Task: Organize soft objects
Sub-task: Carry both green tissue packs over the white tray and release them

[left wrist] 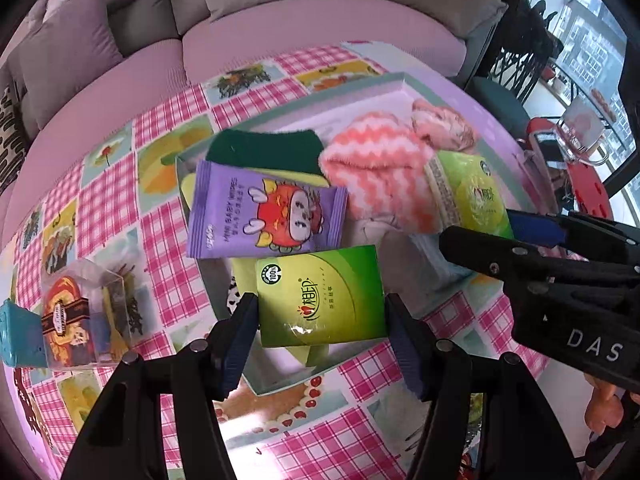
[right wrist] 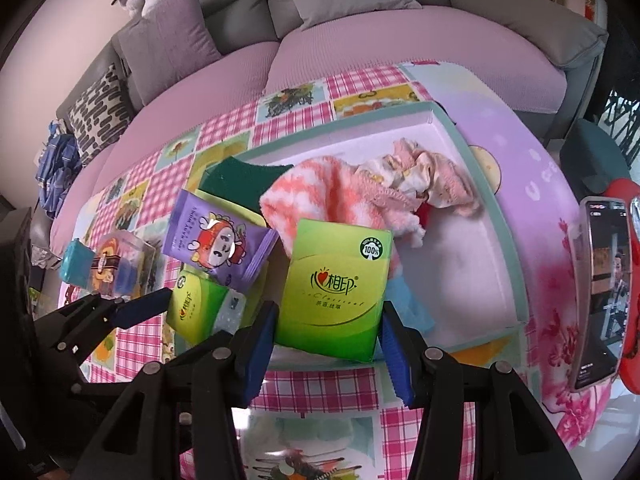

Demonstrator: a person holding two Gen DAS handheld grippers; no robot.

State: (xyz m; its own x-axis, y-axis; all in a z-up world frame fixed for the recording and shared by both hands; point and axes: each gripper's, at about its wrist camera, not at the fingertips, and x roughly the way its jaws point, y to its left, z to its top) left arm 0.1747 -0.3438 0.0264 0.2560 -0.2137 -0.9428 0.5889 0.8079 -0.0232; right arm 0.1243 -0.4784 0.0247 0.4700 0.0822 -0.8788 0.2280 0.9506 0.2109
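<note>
Tissue packs, towel, in tray

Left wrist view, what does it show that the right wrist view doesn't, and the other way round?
Only the left wrist view shows a bare hand under the right hand-held gripper. Only the right wrist view shows a phone with a lit screen and a blue garment on the sofa. Both show the purple wipes pack, the pink zigzag towel, the green sponge and the shallow box.
</note>
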